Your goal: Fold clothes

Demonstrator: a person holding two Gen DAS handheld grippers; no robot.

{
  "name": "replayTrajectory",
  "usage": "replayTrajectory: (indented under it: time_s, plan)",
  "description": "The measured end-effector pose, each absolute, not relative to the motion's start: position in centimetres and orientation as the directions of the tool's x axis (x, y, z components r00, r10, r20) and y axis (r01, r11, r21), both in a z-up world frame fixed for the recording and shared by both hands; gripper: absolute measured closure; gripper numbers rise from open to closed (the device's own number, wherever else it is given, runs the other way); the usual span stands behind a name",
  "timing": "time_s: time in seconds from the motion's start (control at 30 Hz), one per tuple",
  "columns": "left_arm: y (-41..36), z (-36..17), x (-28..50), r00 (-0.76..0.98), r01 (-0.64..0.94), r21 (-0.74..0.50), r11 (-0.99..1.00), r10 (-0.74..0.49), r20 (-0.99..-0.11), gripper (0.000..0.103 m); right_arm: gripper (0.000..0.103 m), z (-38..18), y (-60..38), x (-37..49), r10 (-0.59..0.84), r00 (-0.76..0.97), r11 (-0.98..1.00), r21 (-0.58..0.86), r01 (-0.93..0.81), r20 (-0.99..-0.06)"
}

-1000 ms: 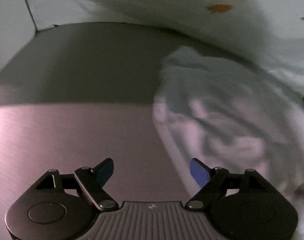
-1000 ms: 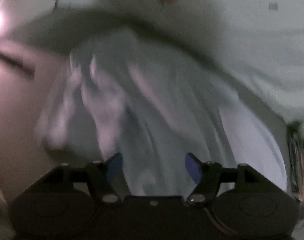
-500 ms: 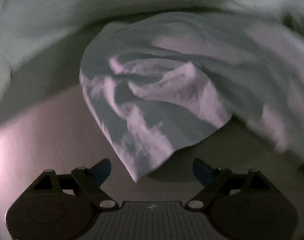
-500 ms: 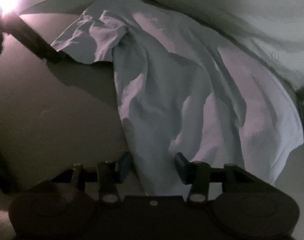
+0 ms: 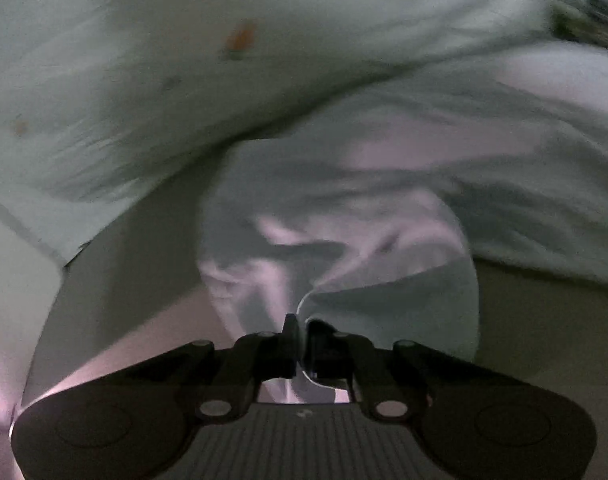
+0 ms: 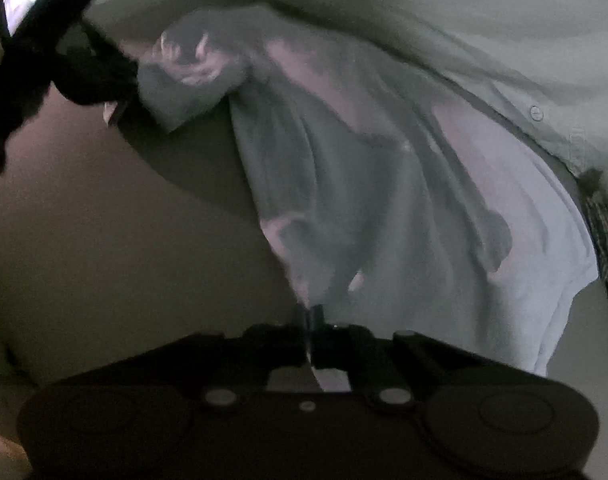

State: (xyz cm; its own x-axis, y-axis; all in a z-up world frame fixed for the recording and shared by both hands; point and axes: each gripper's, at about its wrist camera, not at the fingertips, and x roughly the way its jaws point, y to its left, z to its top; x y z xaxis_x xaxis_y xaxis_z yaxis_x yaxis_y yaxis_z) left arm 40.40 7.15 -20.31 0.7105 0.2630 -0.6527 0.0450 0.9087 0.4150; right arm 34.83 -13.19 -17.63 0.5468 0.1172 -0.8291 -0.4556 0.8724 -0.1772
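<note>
A pale grey-blue shirt lies crumpled on the tabletop and fills the middle of the left wrist view. My left gripper is shut on a sleeve edge of this shirt. The same shirt spreads from upper left to lower right in the right wrist view. My right gripper is shut on its near edge, cloth running between the fingers. The other gripper shows dark at the upper left, clamped on the far sleeve.
The brownish tabletop lies to the left of the shirt. A whitish cloth backdrop with orange spots hangs behind. A buttoned pale garment and a plaid cloth sit at the far right.
Both grippers were open over the shirt half a second ago; now both have closed on its fabric. The views have dropped closer to the cloth.
</note>
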Motion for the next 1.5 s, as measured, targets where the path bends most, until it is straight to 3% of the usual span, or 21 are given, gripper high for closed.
replayTrajectory:
  time_s: [0.2,0.37,0.43,0.5,0.57,0.6,0.63,0.67,0.7,0.83,0.9,1.0,1.1,1.17,1.2,1.23,1.27,1.33,1.47,1.5]
  plan:
    - [18.5,-14.4,41.5,0.771,-0.176,0.430,0.886,0.395,-0.500,0.096,0.102,-11.3,-7.0,32.2,0.300,0.533,0.841,-0.045,-0.539,-0.791]
    - [29.0,-11.4,42.5,0.744,-0.339,0.474,0.812,0.540,-0.394,0.095,0.102,-9.9,4.0,29.9,0.581,0.355,0.682,0.200,-0.704,-0.732]
    - [32.5,-11.5,43.2,0.684,-0.390,0.503,0.771,0.609,-0.402,0.088,0.101,-10.2,9.1,29.6,0.687,0.254,0.589,0.317,-0.743,-0.681]
    - [35.7,-12.0,44.0,0.607,-0.416,0.524,0.743,0.656,-0.448,0.074,0.096,-10.2,12.9,29.4,0.734,0.183,0.519,0.366,-0.772,-0.654]
    - [37.2,-12.4,43.4,0.572,-0.410,0.456,0.790,0.612,-0.546,0.053,0.074,-9.7,14.1,29.2,0.743,0.207,0.504,0.329,-0.799,-0.636]
    - [37.3,-12.6,42.5,0.580,-0.412,0.399,0.819,0.574,-0.579,0.049,0.057,-9.4,13.4,29.3,0.735,0.250,0.532,0.308,-0.789,-0.630]
    - [37.1,-12.9,41.6,0.590,-0.407,0.345,0.846,0.532,-0.607,0.040,0.051,-9.5,11.8,29.8,0.721,0.293,0.577,0.309,-0.756,-0.628]
    - [36.3,-13.3,40.6,0.606,-0.384,0.302,0.873,0.485,-0.630,0.030,0.051,-9.8,9.8,30.5,0.695,0.331,0.630,0.318,-0.709,-0.638]
    - [35.4,-13.8,39.6,0.619,-0.360,0.266,0.894,0.443,-0.648,0.028,0.051,-10.1,7.8,31.2,0.666,0.367,0.680,0.326,-0.657,-0.649]
    - [28.7,-16.0,36.5,0.619,-0.240,0.233,0.942,0.333,-0.712,0.028,0.050,-12.6,-3.4,32.9,0.288,0.614,0.940,0.096,-0.326,-0.735]
    - [25.4,-16.6,35.6,0.613,-0.176,0.195,0.965,0.262,-0.745,0.028,0.049,-13.4,-8.9,33.0,0.130,0.651,0.982,0.009,-0.186,-0.748]
    - [21.2,-17.3,35.0,0.607,-0.105,0.165,0.981,0.194,-0.770,0.027,0.033,-14.8,-16.6,32.8,0.020,0.645,0.998,-0.027,-0.063,-0.764]
    - [17.3,-17.2,34.8,0.609,-0.046,0.160,0.986,0.155,-0.778,0.027,0.034,-17.6,-19.2,32.9,0.050,0.584,0.987,-0.048,-0.152,-0.810]
    - [14.9,-16.8,34.8,0.618,-0.024,0.164,0.986,0.144,-0.773,0.026,0.043,-19.8,-18.7,32.9,0.073,0.536,0.964,-0.078,-0.253,-0.841]
    - [14.3,-16.6,35.0,0.622,-0.023,0.165,0.986,0.143,-0.769,0.025,0.060,-20.8,-18.2,32.9,0.081,0.521,0.951,-0.091,-0.295,-0.849]
    - [13.4,-16.4,35.3,0.625,-0.028,0.167,0.985,0.148,-0.766,0.024,0.086,-21.2,-18.4,32.7,0.085,0.515,0.948,-0.090,-0.306,-0.853]
    - [13.0,-16.5,35.8,0.626,-0.037,0.172,0.984,0.157,-0.764,0.024,0.091,-21.5,-18.5,32.5,0.089,0.508,0.944,-0.089,-0.316,-0.857]
    - [12.0,-16.2,36.2,0.627,-0.061,0.185,0.981,0.182,-0.757,0.024,0.096,-20.4,-19.2,31.8,0.155,0.528,0.959,-0.001,-0.284,-0.835]
    - [10.7,-15.6,36.8,0.623,-0.130,0.175,0.976,0.217,-0.752,0.024,0.097,-16.1,-24.5,28.9,0.352,0.538,0.936,0.299,-0.185,-0.766]
    - [10.7,-15.5,36.9,0.618,-0.147,0.164,0.975,0.220,-0.755,0.024,0.096,-16.0,-25.2,28.5,0.366,0.516,0.931,0.315,-0.187,-0.775]
